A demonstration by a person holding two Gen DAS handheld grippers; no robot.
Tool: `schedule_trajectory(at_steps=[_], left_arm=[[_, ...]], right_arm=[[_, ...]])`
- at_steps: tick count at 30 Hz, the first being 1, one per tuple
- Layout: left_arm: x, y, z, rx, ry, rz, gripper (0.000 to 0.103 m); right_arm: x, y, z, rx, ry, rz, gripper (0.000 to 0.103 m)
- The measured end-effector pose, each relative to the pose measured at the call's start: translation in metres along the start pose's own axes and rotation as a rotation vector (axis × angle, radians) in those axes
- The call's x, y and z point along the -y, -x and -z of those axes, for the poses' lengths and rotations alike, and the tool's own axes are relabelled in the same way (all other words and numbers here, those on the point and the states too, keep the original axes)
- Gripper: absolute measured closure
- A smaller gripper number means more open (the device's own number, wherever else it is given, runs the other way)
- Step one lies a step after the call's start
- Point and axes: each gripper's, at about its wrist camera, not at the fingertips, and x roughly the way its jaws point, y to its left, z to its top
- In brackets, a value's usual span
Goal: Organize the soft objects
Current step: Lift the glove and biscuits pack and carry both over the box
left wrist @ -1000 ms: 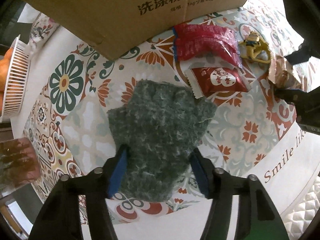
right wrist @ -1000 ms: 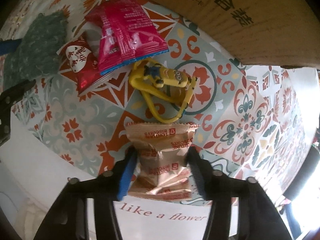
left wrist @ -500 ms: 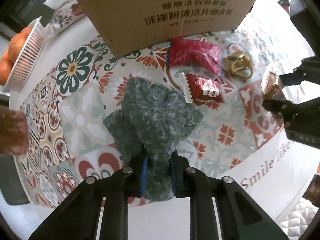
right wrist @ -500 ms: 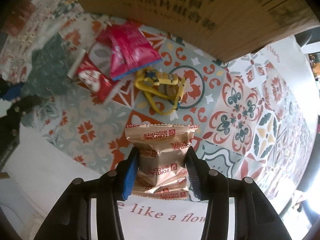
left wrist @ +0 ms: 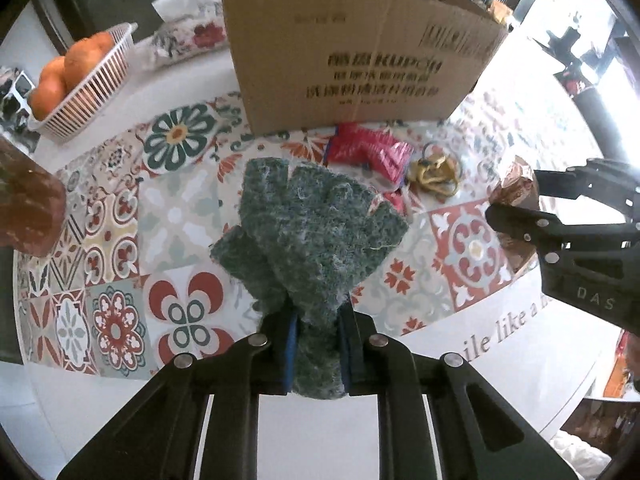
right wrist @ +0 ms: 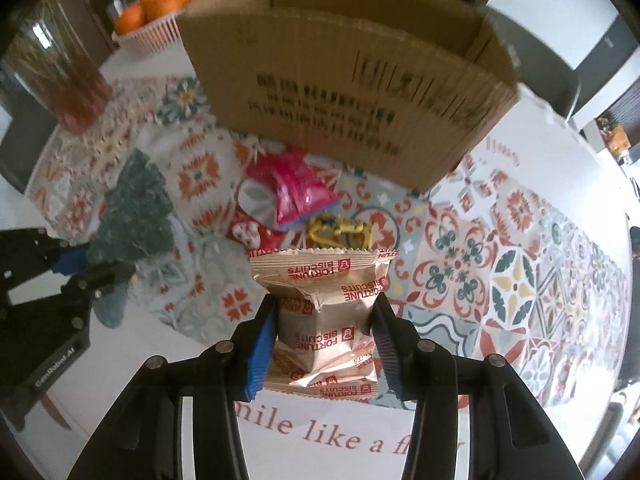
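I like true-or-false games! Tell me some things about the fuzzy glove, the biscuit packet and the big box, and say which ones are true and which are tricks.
1. The left tongs are squeezing a fuzzy green glove. True.
2. The right tongs are holding a banana. False: they grip a tan Fortune Biscuits packet.
3. The cardboard box is taped shut. False: its top is open.
4. A white basket holds oranges. True.
5. The pink snack bag is inside the box. False: it lies on the patterned tablecloth in front of the box.
6. A yellow toy clip lies on the tablecloth near the pink bag. True.
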Motion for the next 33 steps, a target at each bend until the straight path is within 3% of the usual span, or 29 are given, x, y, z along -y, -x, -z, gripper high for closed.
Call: schedule_trajectory(at_steps=[9,33], left_arm=[[0.001,0.034,-0.015,0.147,0.026,-0.038,0.086],[0.015,0.114,-0.048,0.403,0.105,0.026,0.086]], right_arm=[[0.007,0.029,-0.016,0.157,-0.076,-0.027,0.056],[0.031,0.117,-0.025,0.508,-0.201,-0.024,0.056]])
